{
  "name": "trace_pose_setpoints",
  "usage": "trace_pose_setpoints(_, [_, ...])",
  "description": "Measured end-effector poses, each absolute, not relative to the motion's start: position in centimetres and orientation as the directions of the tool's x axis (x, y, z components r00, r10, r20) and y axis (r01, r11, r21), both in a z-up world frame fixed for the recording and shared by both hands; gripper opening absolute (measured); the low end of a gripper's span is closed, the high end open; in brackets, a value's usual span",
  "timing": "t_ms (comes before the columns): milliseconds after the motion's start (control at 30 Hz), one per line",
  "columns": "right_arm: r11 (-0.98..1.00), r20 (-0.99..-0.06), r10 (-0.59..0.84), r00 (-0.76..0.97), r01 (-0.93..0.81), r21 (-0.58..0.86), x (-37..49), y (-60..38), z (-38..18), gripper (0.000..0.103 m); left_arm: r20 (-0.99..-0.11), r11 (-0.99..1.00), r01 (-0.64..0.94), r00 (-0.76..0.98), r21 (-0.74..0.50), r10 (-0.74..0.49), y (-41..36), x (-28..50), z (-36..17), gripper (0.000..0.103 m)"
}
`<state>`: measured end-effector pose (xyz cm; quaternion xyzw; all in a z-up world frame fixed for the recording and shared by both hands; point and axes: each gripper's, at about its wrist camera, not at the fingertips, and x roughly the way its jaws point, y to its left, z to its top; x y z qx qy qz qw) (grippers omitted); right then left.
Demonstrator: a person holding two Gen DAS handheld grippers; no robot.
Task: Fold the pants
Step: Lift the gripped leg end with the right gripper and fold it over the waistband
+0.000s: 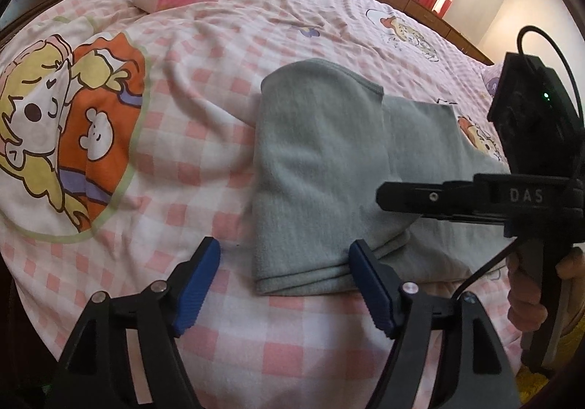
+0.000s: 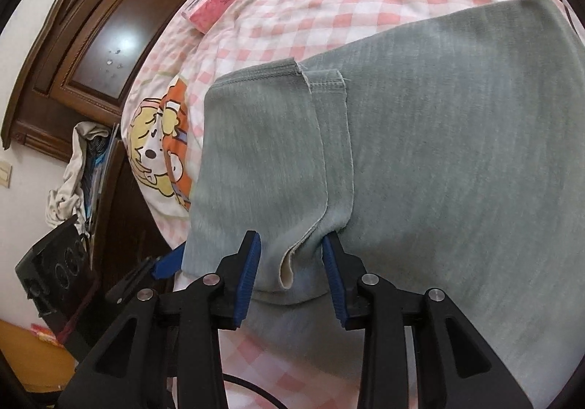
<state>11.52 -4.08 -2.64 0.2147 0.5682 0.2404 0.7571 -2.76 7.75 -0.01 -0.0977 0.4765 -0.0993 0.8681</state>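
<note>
Jaws of both grippers, left (image 1: 283, 283) and right (image 2: 290, 277), gape empty over one folded pants (image 1: 314, 167) (grey).

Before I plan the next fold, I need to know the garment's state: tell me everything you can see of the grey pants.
The grey pants are soft, fleecy-looking knit, lying flat on the pink checked bedspread. They are already folded over: stitched leg hems lie on top, one offset from the other. A folded edge faces the left gripper, whose jaws are open at it. The right gripper, jaws open, straddles a small upturned lip of fabric.
</note>
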Motion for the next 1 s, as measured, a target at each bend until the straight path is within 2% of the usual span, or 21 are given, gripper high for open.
trace_pose_setpoints(233, [0.771, -0.726, 0.626, 0.283, -0.085, 0.631, 11.0, -5.7, -2.3, 0.036, -0.802, 0.958, 0.080, 0.529, -0.277, -0.276, 7.9, -2.8, -0.1, 0.079])
trace_pose_setpoints(633, [0.791, -0.737, 0.606, 0.300, -0.127, 0.598, 12.2, -3.9, -2.8, 0.036, -0.802, 0.958, 0.085, 0.531, -0.273, -0.275, 7.7, -2.8, -0.3, 0.082])
trace_pose_setpoints(700, [0.795, -0.733, 0.601, 0.318, -0.142, 0.590, 12.0, -3.7, -2.5, 0.030, -0.802, 0.958, 0.084, 0.531, -0.273, -0.275, 7.7, -2.8, -0.3, 0.082])
trace_pose_setpoints(733, [0.795, -0.731, 0.601, 0.324, -0.149, 0.588, 12.0, -3.5, -2.3, 0.015, -0.802, 0.958, 0.085, 0.531, -0.272, -0.275, 7.7, -2.8, -0.3, 0.082])
trace_pose_setpoints(767, [0.797, -0.729, 0.599, 0.333, -0.156, 0.583, 11.9, -3.5, -2.1, 0.009, -0.801, 0.958, 0.084, 0.532, -0.274, -0.275, 7.7, -2.8, -0.3, 0.082])
trace_pose_setpoints(1000, [0.756, -0.647, 0.643, 0.410, -0.204, 0.622, 10.7, -4.4, 1.4, 0.007, -0.790, 0.952, 0.068, 0.542, -0.297, -0.285, 8.4, -3.4, 0.3, 0.082])
